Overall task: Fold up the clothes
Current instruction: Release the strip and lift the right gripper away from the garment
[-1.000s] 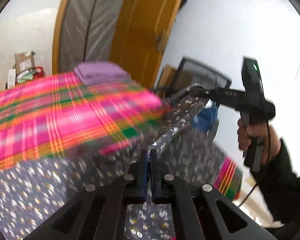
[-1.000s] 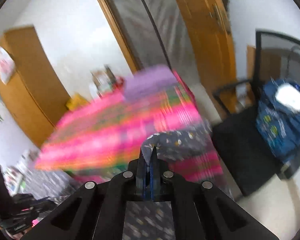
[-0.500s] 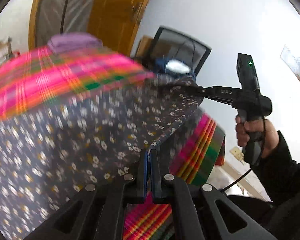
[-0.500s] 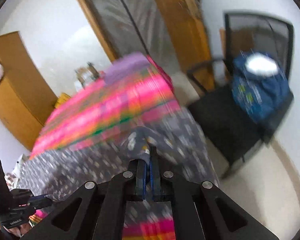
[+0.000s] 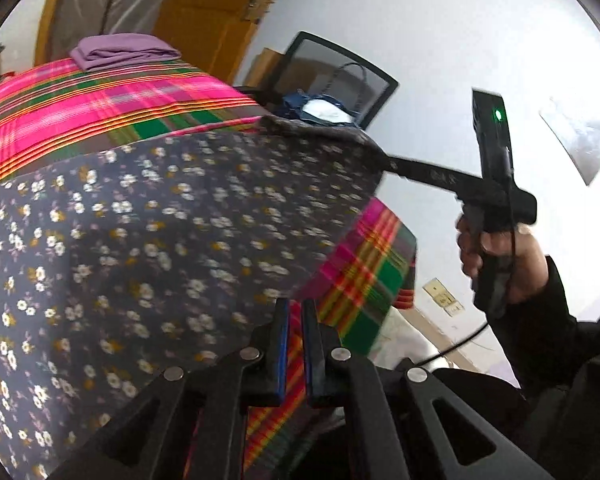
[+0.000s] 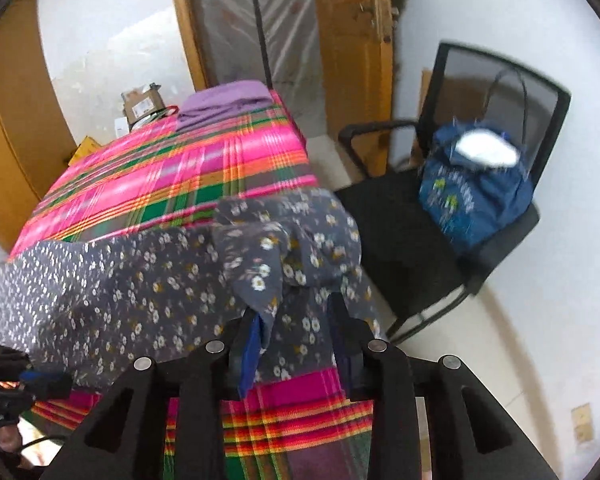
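A: Floral grey fabric, one garment [image 5: 172,240], lies spread over the plaid-covered table [image 6: 172,168], with its near edge at the table's near side. State its position relative to the fingers.

B: In the right wrist view, a corner of the garment hangs between the open jaws of the right gripper [image 6: 296,320]. The jaws have just been opening; the cloth drapes against the left blue pad but is not pressed. In the left wrist view, the left gripper [image 5: 294,320] stands with its jaws almost together and a narrow slit between them. Plaid shows through the slit. The garment's edge lies just beyond the tips, and whether any cloth remains pinched cannot be told.

A: Long axis?

B: It runs left to right along the near table edge, from one gripper to the other. Each gripper is at its own end, so neither is clearly nearer.

A: Count.

B: Two grippers, one floral garment, one folded purple cloth [image 6: 228,100] at the far end, one chair [image 6: 480,200] carrying one blue bag [image 6: 476,196].
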A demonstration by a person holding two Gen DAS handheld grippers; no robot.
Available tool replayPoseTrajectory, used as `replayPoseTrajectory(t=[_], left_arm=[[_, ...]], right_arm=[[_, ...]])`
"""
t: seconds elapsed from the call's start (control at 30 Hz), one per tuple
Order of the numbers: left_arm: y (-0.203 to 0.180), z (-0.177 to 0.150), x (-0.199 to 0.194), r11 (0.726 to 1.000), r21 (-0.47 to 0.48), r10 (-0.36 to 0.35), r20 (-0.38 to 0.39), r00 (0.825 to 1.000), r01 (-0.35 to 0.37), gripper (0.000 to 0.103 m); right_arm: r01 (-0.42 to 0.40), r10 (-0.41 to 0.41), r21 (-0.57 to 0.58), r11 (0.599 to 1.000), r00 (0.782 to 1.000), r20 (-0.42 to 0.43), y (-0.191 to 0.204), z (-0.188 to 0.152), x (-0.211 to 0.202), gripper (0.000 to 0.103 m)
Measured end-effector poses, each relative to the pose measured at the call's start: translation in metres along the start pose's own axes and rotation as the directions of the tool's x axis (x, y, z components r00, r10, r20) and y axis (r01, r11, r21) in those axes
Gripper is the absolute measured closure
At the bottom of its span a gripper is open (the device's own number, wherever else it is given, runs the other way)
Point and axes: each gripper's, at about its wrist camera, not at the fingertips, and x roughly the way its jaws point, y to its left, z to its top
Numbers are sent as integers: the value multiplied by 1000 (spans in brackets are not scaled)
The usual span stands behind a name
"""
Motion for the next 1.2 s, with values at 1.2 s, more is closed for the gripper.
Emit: replayPoseTrajectory(t=[1.2], left_arm=[[48, 4, -35, 984, -160, 101, 119, 988, -81, 98]], right_arm=[[2, -36, -310, 951, 994, -105, 66, 36, 67, 65]])
